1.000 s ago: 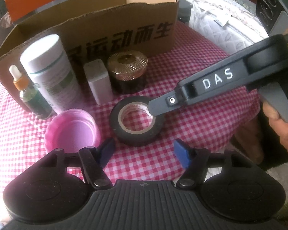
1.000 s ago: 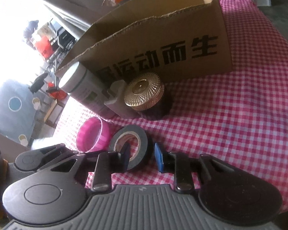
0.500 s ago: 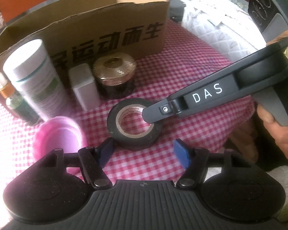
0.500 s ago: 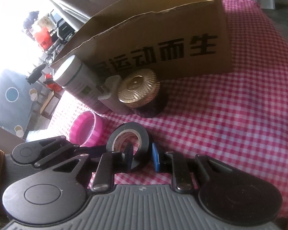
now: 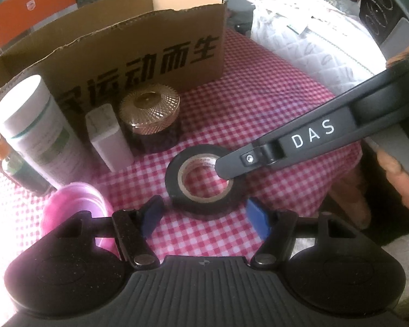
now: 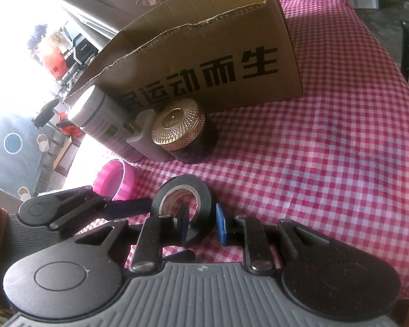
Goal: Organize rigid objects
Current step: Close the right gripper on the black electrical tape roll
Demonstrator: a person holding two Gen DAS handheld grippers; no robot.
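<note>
Right gripper (image 6: 200, 226): jaws straddling the near wall of the black electrical tape roll (image 6: 184, 212), one finger down inside the core, the other just outside the rim; a small gap visible at the outer pad, so not yet clamped, nearly closed on the wall. Roll tilted up on its edge, far side on the red-checked tablecloth (image 6: 327, 163).

Left gripper (image 5: 204, 215): jaws wide apart, empty, hovering just short of the same roll, one blue pad to each side.

Beyond the jaws, outward: pink plastic cup (image 6: 117, 178) just left of the roll; behind it a row of gold-lidded dark jar (image 6: 178, 130), small white rectangular bottle (image 5: 107, 139), tall white cylindrical container (image 5: 38, 133), dropper bottle with orange collar (image 5: 5, 160), all set against the front wall of the open cardboard box (image 6: 231, 62).

Risks, as judged:
- Thin wall grip on smooth, round tape: likely to pivot or slip free on lifting if closure incomplete.
- Tilted roll: apt to roll toward the cup if released.
- Two grippers crowded at one roll: collision of fingers probable.
- Lift toward the box: jar lid and bottles in the path, liable to be knocked over.
</note>
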